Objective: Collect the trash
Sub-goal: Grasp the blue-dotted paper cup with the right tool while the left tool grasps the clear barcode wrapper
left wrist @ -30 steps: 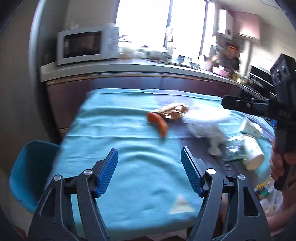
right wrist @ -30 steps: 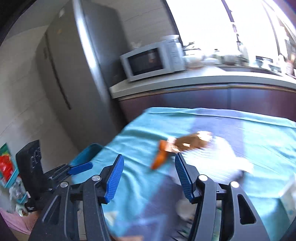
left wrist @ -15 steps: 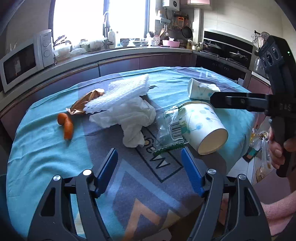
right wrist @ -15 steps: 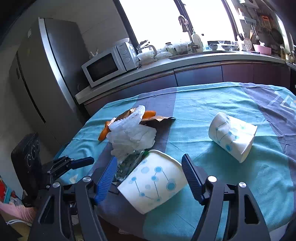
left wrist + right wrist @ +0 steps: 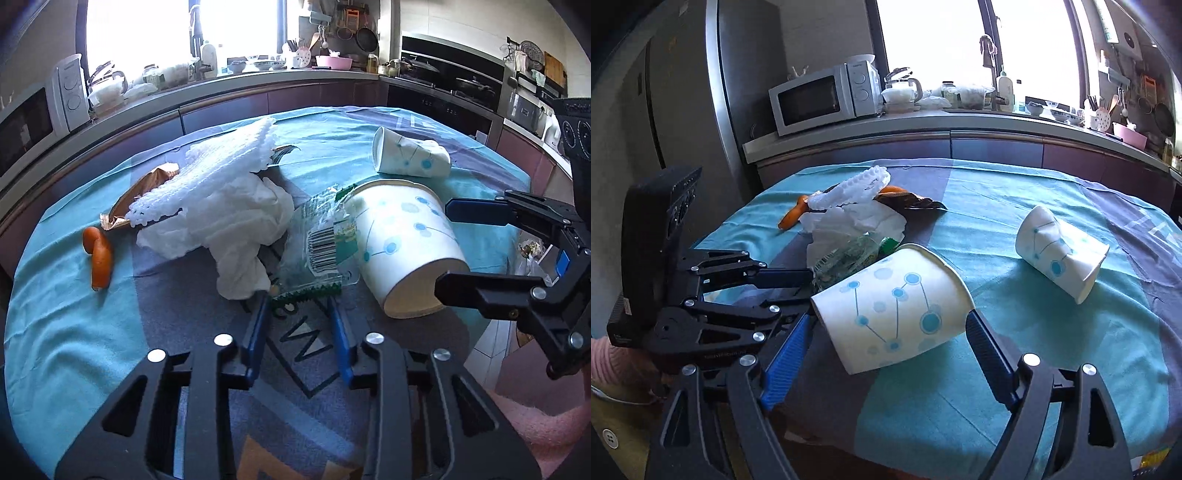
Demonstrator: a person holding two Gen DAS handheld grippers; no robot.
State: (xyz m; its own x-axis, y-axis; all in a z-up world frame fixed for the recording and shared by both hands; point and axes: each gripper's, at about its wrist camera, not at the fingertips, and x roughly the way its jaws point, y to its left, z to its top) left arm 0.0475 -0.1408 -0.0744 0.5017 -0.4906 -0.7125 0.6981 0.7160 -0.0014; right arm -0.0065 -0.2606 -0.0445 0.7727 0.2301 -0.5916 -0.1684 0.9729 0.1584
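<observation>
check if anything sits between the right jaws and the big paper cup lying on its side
Nothing visible does. The right gripper, its jaws opening, already straddles the large paper cup, one finger on each side. The plastic wrapper lies behind the cup, not in the way.

What I can't make out

The paper cup (image 5: 897,314) hides my right gripper's (image 5: 892,325) fingertips; the white tissue (image 5: 236,229) covers part of the brown wrapper (image 5: 142,192).

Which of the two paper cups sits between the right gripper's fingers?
The nearer, uncrushed cup beside the barcoded wrapper; the dented cup lies farther off, alone.
</observation>
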